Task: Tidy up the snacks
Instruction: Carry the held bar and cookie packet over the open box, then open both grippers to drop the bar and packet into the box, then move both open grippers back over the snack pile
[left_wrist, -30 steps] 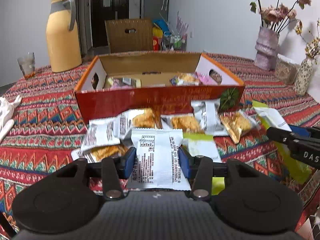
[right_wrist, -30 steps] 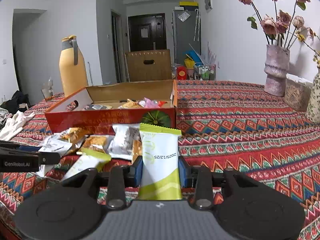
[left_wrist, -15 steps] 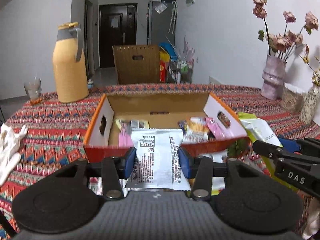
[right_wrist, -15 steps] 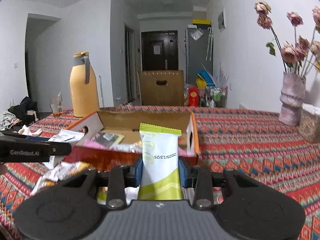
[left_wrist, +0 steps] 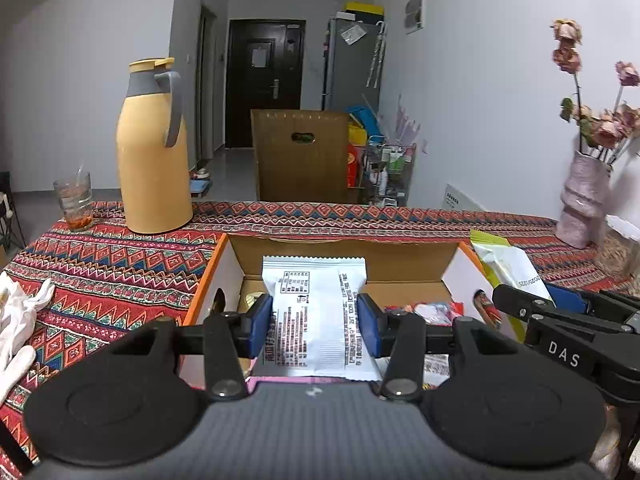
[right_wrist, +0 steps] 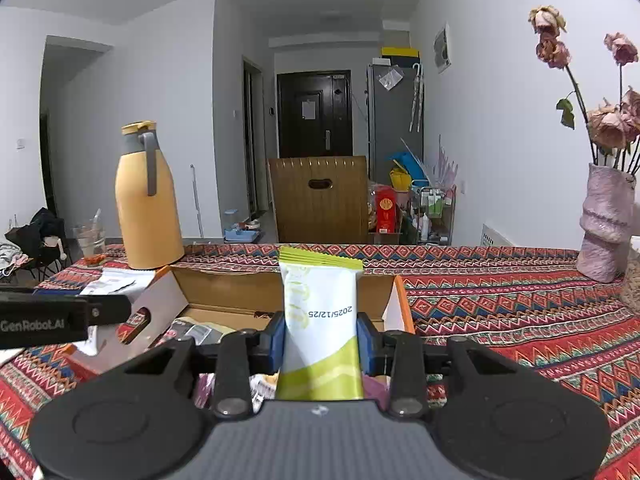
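Observation:
My left gripper (left_wrist: pixel 315 322) is shut on a white snack packet (left_wrist: pixel 316 312) and holds it above the open orange cardboard box (left_wrist: pixel 344 250). My right gripper (right_wrist: pixel 321 338) is shut on a green-and-white snack packet (right_wrist: pixel 320 320), also held over the box (right_wrist: pixel 224 284). The right gripper and its green packet (left_wrist: pixel 510 270) show at the right of the left wrist view. Other snack packets (left_wrist: pixel 434 310) lie inside the box.
A yellow thermos (left_wrist: pixel 154 152) and a glass (left_wrist: pixel 76 202) stand at the back left of the patterned tablecloth (left_wrist: pixel 108 272). A pink vase with dried flowers (right_wrist: pixel 606 224) stands at the right. White gloves (left_wrist: pixel 16 320) lie at the left edge. A brown chair (left_wrist: pixel 302 156) is behind the table.
Both grippers have risen from the loose packets on the table and moved forward, so that each packet now hangs over the open box.

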Available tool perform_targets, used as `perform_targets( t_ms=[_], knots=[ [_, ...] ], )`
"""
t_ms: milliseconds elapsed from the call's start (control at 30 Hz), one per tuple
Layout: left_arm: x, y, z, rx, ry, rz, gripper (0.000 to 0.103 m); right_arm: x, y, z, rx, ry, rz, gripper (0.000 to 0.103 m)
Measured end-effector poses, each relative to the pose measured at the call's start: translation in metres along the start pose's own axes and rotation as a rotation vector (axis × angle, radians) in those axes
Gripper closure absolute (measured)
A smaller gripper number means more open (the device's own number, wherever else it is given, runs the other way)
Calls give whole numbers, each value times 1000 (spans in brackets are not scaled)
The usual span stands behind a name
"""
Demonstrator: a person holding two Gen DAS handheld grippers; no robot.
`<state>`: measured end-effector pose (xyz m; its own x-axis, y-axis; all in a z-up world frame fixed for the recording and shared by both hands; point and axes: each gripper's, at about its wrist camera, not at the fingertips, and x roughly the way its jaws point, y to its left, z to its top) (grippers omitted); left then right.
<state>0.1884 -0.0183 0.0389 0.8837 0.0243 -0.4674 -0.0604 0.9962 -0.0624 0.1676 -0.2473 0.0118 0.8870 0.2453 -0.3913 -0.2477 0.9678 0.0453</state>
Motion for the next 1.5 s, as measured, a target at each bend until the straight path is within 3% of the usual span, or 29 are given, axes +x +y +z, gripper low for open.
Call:
perform_targets(
  t_ms=[467, 733, 767, 833, 867, 900, 933, 967, 1067, 1500],
  knots=[
    [50, 11, -5, -44, 12, 75, 57, 55, 4, -5, 12, 21, -12, 68],
    [56, 13, -12, -42, 37, 48, 56, 64, 3, -13, 21, 52, -9, 66],
    [55, 13, -12, -41, 32, 47, 54, 63, 3, -13, 23, 52, -7, 63],
    [51, 14, -12, -45, 19, 43, 32, 61, 1, -13, 30, 54, -11, 57],
    [49, 15, -12, -48, 7, 47, 24, 60, 0, -13, 34, 57, -14, 41],
    [46, 15, -12, -52, -2, 52, 9, 59, -2, -13, 45, 56, -17, 31],
    [43, 15, -12, -59, -13, 64, 0, 57, -4, -14, 53, 51, -21, 12],
    [41, 16, -12, -64, -25, 71, 0, 54, -6, -14, 58, 45, -28, 4],
    [38, 19, -10, -82, -30, 75, 0, 50, -11, -13, 77, 27, -39, 0],
    [24, 19, -6, -100, -35, 95, 0, 35, -19, -7, 109, -29, -17, 0]
  ],
)
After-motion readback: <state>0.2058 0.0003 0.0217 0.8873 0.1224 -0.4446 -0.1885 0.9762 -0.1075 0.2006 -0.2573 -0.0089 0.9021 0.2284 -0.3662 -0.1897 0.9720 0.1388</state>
